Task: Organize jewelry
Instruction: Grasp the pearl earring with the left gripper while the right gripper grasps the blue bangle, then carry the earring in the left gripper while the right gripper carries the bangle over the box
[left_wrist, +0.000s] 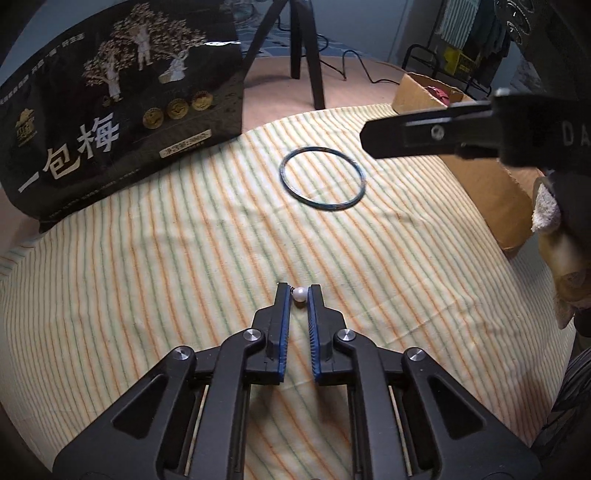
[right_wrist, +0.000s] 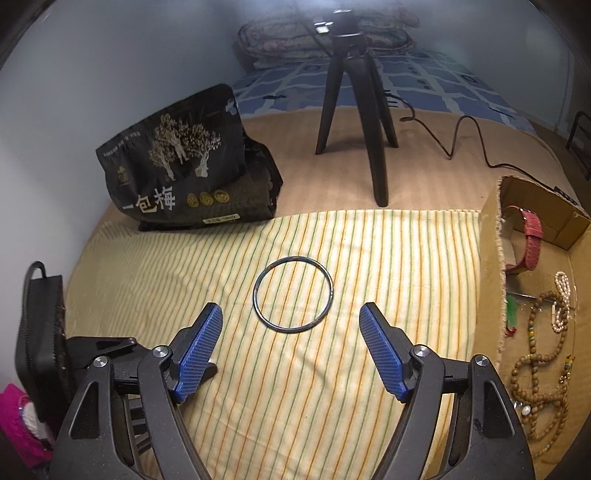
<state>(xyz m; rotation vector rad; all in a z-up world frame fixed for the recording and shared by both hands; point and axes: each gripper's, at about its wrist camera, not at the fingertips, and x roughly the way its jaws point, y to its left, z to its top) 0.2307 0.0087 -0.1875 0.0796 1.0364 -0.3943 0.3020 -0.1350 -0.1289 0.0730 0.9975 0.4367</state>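
The left claw (left_wrist: 299, 291) pinches a pearl earring (left_wrist: 298, 295) just above the striped cloth (left_wrist: 147, 277), apparently bound for the cardboard box (right_wrist: 491, 236), while the right claw (right_wrist: 291, 314), spread wide, hovers over a dark bangle (right_wrist: 293, 294).

Cloth (right_wrist: 295, 387) under both grippers was pale yellow with thin orange and green stripes. Bangle (right_wrist: 293, 294) ahead of the right gripper (right_wrist: 291, 315) was dark blue-black; gripper body black, pads (right_wrist: 380, 350) blue with fine ribbed texture. Left gripper (left_wrist: 299, 295) was black with blue pads too, white pearl (left_wrist: 299, 295) between its tips. Bag (left_wrist: 118, 107) ahead-left of the left gripper was black with a gold tree print and white characters. Box (right_wrist: 489, 258) right of the right gripper was brown cardboard; inside were brown wooden beads (right_wrist: 539, 369), a white pearl strand (right_wrist: 561, 302), a red strap (right_wrist: 532, 240) and a green piece (right_wrist: 511, 314). Tripod (right_wrist: 354, 110) beyond was black; bedding (right_wrist: 424, 85) was blue with a white grid.
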